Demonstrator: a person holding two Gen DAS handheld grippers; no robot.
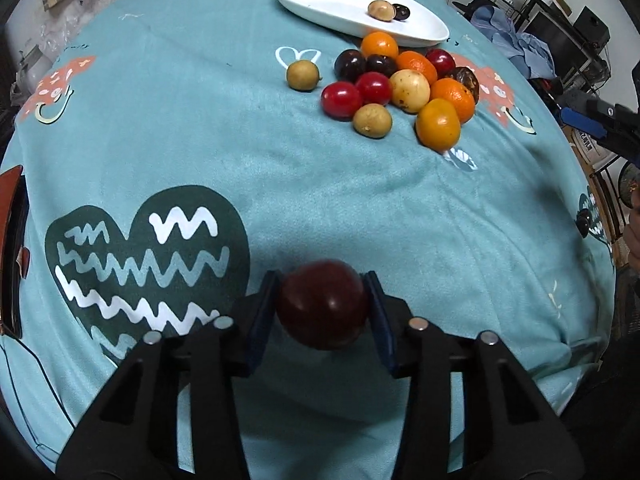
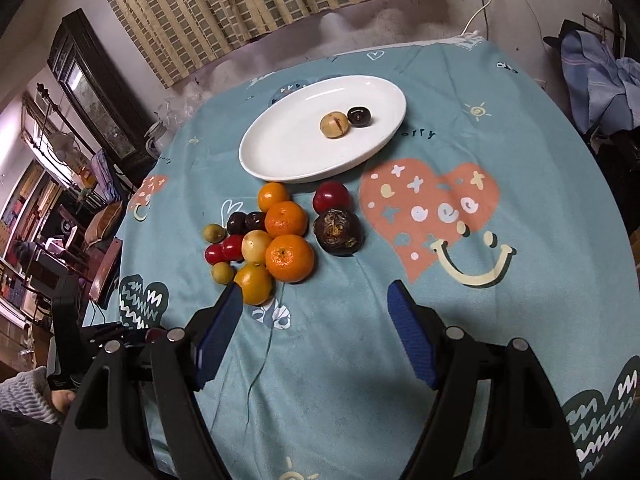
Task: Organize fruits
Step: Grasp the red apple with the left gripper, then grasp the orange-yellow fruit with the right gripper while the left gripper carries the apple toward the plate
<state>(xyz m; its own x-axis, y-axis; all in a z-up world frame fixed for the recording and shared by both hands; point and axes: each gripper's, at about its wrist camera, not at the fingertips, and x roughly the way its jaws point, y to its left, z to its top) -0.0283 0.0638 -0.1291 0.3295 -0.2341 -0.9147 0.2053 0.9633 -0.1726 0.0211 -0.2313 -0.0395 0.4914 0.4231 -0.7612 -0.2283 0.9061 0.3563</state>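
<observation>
Clamped between the blue pads of the left gripper [image 1: 323, 304] is a dark red plum [image 1: 323, 305], held above the teal tablecloth [image 1: 280, 152] beside a dark green heart print [image 1: 144, 264]. Right gripper [image 2: 316, 334] hangs with its jaws wide apart and nothing between them, over the cloth just short of the fruit pile [image 2: 272, 240]. That pile of oranges, red and dark plums, yellowish fruits and one wrinkled brown fruit [image 2: 338, 232] sits near the white oval plate [image 2: 288, 152]. On the plate rest a tan fruit [image 2: 335, 125] and a small dark fruit [image 2: 359, 116], touching.
</observation>
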